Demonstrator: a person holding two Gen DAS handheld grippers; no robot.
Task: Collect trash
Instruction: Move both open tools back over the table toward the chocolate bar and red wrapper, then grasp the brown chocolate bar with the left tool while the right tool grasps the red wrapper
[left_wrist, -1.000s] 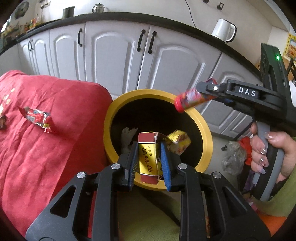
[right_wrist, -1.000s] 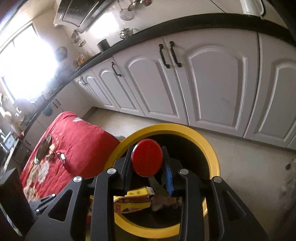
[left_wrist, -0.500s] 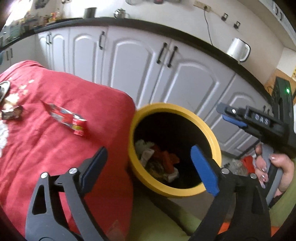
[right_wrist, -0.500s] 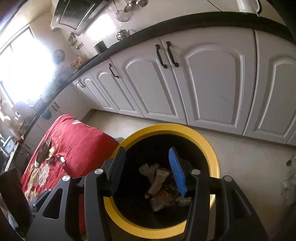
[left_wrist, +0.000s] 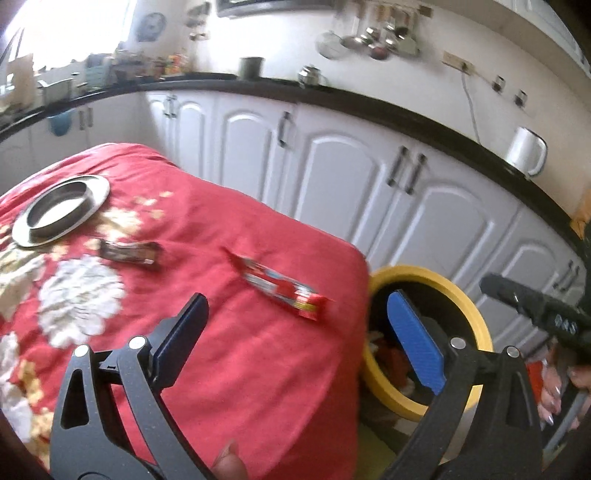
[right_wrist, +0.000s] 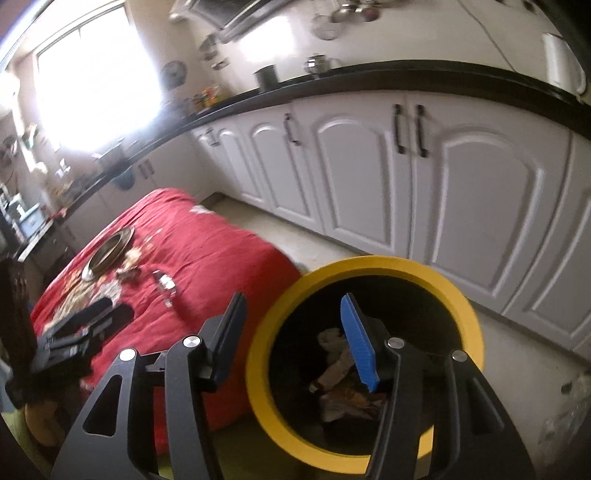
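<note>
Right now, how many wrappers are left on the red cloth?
2. A red wrapper lies near the cloth's edge by the bin; a dark wrapper lies near the plate. The grippers may hide more.

red wrapper (left_wrist: 282, 288) motion-blurred, print unreadable, dark wrapper (left_wrist: 129, 252) blurred too, bin (left_wrist: 476, 321) contents half hidden behind blue finger

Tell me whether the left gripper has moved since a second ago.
Yes. The left gripper, then over the yellow bin, has swung left over the red cloth.

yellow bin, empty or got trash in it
Got trash in it. The right wrist view shows crumpled wrappers and paper at the bottom of the yellow bin, well below its rim.
</note>
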